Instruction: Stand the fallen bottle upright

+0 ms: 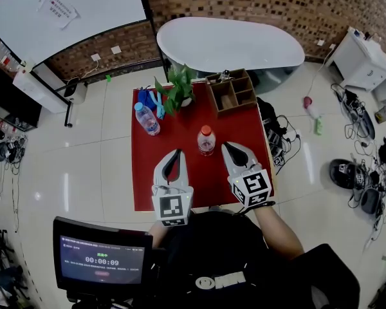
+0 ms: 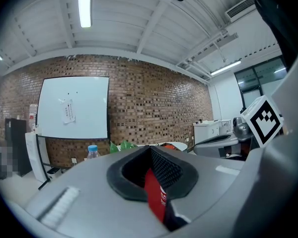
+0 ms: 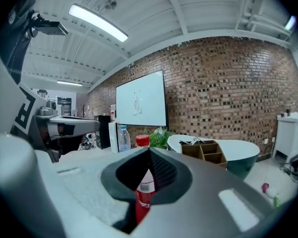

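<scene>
A clear bottle with a red cap (image 1: 206, 139) stands upright near the middle of the red table (image 1: 154, 172). In the right gripper view the same bottle (image 3: 142, 142) shows just beyond the jaw tips, partly hidden by them. My right gripper (image 1: 226, 145) is shut and empty, its tips just right of the bottle and apart from it. My left gripper (image 1: 177, 152) is also shut with nothing in it, a little left of the bottle and nearer to me. Both hover over the table's front half.
A blue-capped bottle (image 1: 146, 118) stands upright at the table's back left, beside a potted plant (image 1: 177, 87). A wooden compartment box (image 1: 232, 93) sits at the back right. A white bathtub (image 1: 228, 44) lies behind the table. Cables and gear litter the floor at right (image 1: 360, 172).
</scene>
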`<action>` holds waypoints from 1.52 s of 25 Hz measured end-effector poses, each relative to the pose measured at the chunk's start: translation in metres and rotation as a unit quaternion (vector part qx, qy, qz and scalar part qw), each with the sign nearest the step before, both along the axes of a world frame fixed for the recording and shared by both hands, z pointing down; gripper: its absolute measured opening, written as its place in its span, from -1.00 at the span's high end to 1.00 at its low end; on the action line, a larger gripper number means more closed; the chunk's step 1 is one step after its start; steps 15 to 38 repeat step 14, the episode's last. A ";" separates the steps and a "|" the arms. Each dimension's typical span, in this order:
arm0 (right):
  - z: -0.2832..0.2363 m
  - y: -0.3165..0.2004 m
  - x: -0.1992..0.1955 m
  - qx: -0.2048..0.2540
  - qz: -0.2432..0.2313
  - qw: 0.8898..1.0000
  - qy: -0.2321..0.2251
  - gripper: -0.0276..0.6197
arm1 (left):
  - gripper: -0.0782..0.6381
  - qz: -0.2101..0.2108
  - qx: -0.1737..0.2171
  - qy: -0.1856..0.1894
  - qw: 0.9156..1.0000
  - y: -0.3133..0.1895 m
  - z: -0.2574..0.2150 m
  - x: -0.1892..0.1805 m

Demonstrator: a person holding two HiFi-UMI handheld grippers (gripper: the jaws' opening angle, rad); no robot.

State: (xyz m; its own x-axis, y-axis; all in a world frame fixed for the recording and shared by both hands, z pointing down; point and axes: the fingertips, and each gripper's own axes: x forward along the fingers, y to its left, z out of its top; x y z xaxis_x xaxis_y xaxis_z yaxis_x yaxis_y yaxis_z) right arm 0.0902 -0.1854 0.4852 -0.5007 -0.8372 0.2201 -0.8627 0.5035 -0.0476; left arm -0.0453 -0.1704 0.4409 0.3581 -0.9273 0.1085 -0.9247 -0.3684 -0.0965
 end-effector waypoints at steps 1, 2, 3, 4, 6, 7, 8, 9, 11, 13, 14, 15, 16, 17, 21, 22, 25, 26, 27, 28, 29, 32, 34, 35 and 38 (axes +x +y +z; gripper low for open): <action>-0.001 0.000 0.000 0.001 -0.001 1.000 0.002 0.90 | 0.76 0.000 0.000 0.000 1.000 0.000 0.000 0.000; -0.001 -0.001 0.000 0.003 -0.001 1.000 0.003 0.90 | 0.76 0.000 0.000 0.000 1.000 0.000 0.000 0.000; -0.001 -0.002 -0.001 0.004 -0.002 1.000 0.004 0.90 | 0.76 0.000 0.000 0.001 1.000 -0.001 0.000 -0.001; -0.001 -0.002 -0.002 0.005 -0.003 1.000 0.004 0.90 | 0.76 -0.001 0.000 0.001 1.000 -0.001 0.001 -0.002; 0.000 -0.003 -0.003 0.004 -0.004 1.000 0.005 0.90 | 0.76 -0.002 -0.001 0.001 1.000 -0.002 0.002 -0.003; 0.001 -0.004 -0.004 0.003 -0.005 1.000 0.006 0.90 | 0.76 -0.002 -0.001 0.001 1.000 -0.002 0.003 -0.004; 0.002 -0.004 -0.005 0.002 -0.005 1.000 0.006 0.90 | 0.76 -0.002 -0.002 0.002 1.000 -0.002 0.004 -0.005; 0.003 -0.005 -0.006 0.002 -0.006 1.000 0.007 0.90 | 0.76 -0.003 -0.003 0.002 1.000 -0.003 0.005 -0.006; 0.003 -0.007 -0.007 0.003 -0.006 1.000 0.008 0.90 | 0.76 -0.002 -0.001 0.002 1.000 -0.006 0.005 -0.007; 0.003 -0.009 -0.008 0.005 -0.005 1.000 0.008 0.90 | 0.76 -0.002 0.001 0.001 1.000 -0.007 0.005 -0.008; 0.004 -0.009 -0.009 0.005 -0.005 1.000 0.007 0.90 | 0.76 -0.001 0.001 0.000 1.000 -0.008 0.005 -0.008; 0.004 -0.009 -0.009 0.005 -0.005 1.000 0.007 0.90 | 0.76 -0.001 0.001 0.000 1.000 -0.008 0.005 -0.008; 0.004 -0.009 -0.009 0.005 -0.005 1.000 0.007 0.90 | 0.76 -0.001 0.001 0.000 1.000 -0.008 0.005 -0.008; 0.004 -0.009 -0.009 0.005 -0.005 1.000 0.007 0.90 | 0.76 -0.001 0.001 0.000 1.000 -0.008 0.005 -0.008; 0.004 -0.009 -0.009 0.005 -0.005 1.000 0.007 0.90 | 0.76 -0.001 0.001 0.000 1.000 -0.008 0.005 -0.008; 0.004 -0.009 -0.009 0.005 -0.005 1.000 0.007 0.90 | 0.76 -0.001 0.001 0.000 1.000 -0.008 0.005 -0.008; 0.004 -0.009 -0.009 0.005 -0.005 1.000 0.007 0.90 | 0.76 -0.001 0.001 0.000 1.000 -0.008 0.005 -0.008; 0.004 -0.009 -0.009 0.005 -0.005 1.000 0.007 0.90 | 0.76 -0.001 0.001 0.000 1.000 -0.008 0.005 -0.008; 0.004 -0.009 -0.009 0.005 -0.005 1.000 0.007 0.90 | 0.76 -0.001 0.001 0.000 1.000 -0.008 0.005 -0.008; 0.004 -0.009 -0.009 0.005 -0.005 1.000 0.007 0.90 | 0.76 -0.001 0.001 0.000 1.000 -0.008 0.005 -0.008; 0.004 -0.009 -0.009 0.005 -0.005 1.000 0.007 0.90 | 0.76 -0.001 0.001 0.000 1.000 -0.008 0.005 -0.008; 0.004 -0.009 -0.009 0.005 -0.005 1.000 0.007 0.90 | 0.76 -0.001 0.001 0.000 1.000 -0.008 0.005 -0.008; 0.004 -0.009 -0.009 0.005 -0.005 1.000 0.007 0.90 | 0.76 -0.001 0.001 0.000 1.000 -0.008 0.005 -0.008; 0.004 -0.009 -0.009 0.005 -0.005 1.000 0.007 0.90 | 0.76 -0.001 0.001 0.000 1.000 -0.008 0.005 -0.008; 0.004 -0.009 -0.009 0.005 -0.005 1.000 0.007 0.90 | 0.76 -0.001 0.001 0.000 1.000 -0.008 0.005 -0.008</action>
